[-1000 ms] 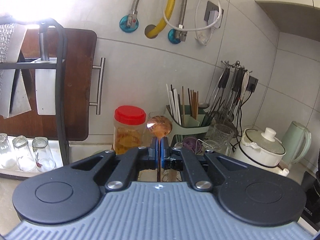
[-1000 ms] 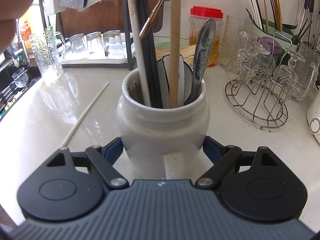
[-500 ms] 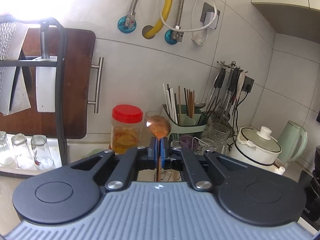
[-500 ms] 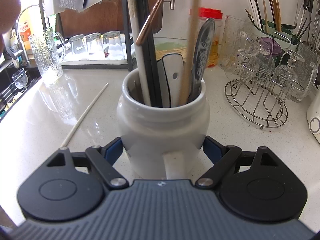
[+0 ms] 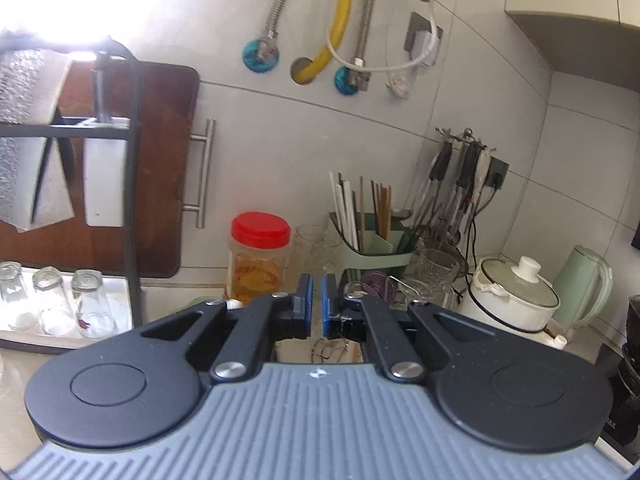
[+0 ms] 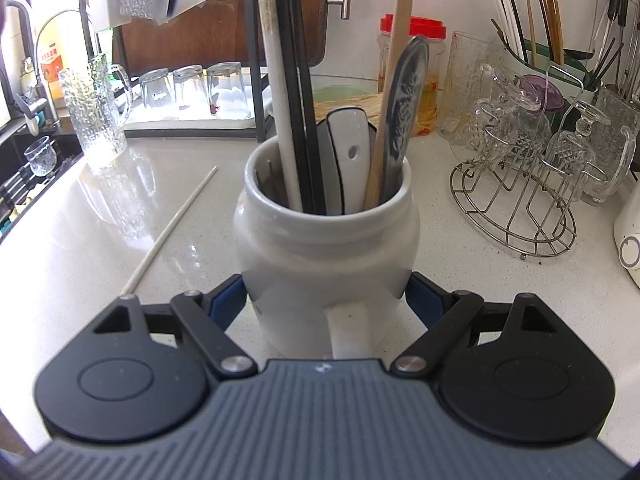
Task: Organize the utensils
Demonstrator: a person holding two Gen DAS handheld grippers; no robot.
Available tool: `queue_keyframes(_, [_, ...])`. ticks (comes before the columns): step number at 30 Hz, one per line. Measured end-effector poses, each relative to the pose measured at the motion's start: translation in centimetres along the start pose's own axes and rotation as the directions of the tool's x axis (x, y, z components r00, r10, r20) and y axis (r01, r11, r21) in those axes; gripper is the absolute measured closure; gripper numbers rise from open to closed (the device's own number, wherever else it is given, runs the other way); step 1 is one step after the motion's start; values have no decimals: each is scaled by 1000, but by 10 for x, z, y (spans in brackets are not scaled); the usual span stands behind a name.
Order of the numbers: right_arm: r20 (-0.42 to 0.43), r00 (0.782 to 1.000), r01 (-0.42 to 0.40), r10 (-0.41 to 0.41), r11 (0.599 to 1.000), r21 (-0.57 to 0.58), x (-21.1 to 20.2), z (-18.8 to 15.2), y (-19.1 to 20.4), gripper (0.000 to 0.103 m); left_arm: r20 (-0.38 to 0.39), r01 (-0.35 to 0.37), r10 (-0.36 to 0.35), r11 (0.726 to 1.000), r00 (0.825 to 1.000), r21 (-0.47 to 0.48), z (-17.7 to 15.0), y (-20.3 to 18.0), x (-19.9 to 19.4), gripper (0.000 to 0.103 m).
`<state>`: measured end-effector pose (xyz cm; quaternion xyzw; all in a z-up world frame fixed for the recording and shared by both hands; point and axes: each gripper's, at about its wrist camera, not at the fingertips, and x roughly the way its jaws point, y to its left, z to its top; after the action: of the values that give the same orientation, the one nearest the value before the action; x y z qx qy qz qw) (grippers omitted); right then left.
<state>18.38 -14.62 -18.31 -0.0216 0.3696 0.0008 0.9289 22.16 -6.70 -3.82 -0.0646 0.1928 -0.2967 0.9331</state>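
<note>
A white ceramic crock (image 6: 320, 256) stands on the pale counter (image 6: 100, 240), and my right gripper (image 6: 326, 300) is shut on it with a blue pad pressed to each side. Inside the crock are a white chopstick (image 6: 276, 100), black chopsticks (image 6: 298, 120), a white ceramic spoon (image 6: 348, 148), a wooden stick (image 6: 394, 72) and a grey patterned spoon (image 6: 404, 112). Another white chopstick (image 6: 172, 228) lies on the counter to the left. My left gripper (image 5: 317, 304) is held up facing the wall, shut to a thin gap with nothing between its pads. A green utensil holder (image 5: 376, 248) with chopsticks stands at the back.
A red-lidded jar (image 5: 259, 256) stands beside the green holder. A wire rack with glass cups (image 6: 516, 200) fills the counter to the right. A black dish rack (image 5: 132, 200) with upturned glasses is at the left, a white cooker (image 5: 516, 300) and a green kettle (image 5: 584, 284) at the far right.
The copper spoon seen between my left gripper's pads earlier is gone from both views. In the crock the wooden stick has tipped from upright to lean right. The right gripper has not moved.
</note>
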Motion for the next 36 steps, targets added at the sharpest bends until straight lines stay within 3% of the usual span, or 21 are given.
queue_keyframes(7, [4,1000,1,-1,1000,-3,1,-1,1,15,-17,-52,51,998,999,-37,4,21,-22,99])
queue_keyframes(16, [-8,1000,6,-6,1000,-1,2,2,3,14,-101,-114,103,988,990,-109,-11,55,-40,94])
queue_keyframes(25, [-23,1000,-18,17,1000,-21,6,6,14,14,-241,-75,47,991,969,-109,-38,81,-42,61])
queue_keyframes(27, [-23,999,-23,22,1000,-18,6,5,14,14,-267,-65,31,991,963,-120,-45,86,-41,59])
queue_keyframes(31, [-11,998,-58,58,998,24,-1,7,9,2,-304,-40,-6,989,953,-145,-57,95,-38,54])
queue_keyframes(36, [25,992,-121,120,991,58,-27,17,-3,2,-326,7,-59,987,943,-158,-67,102,-32,52])
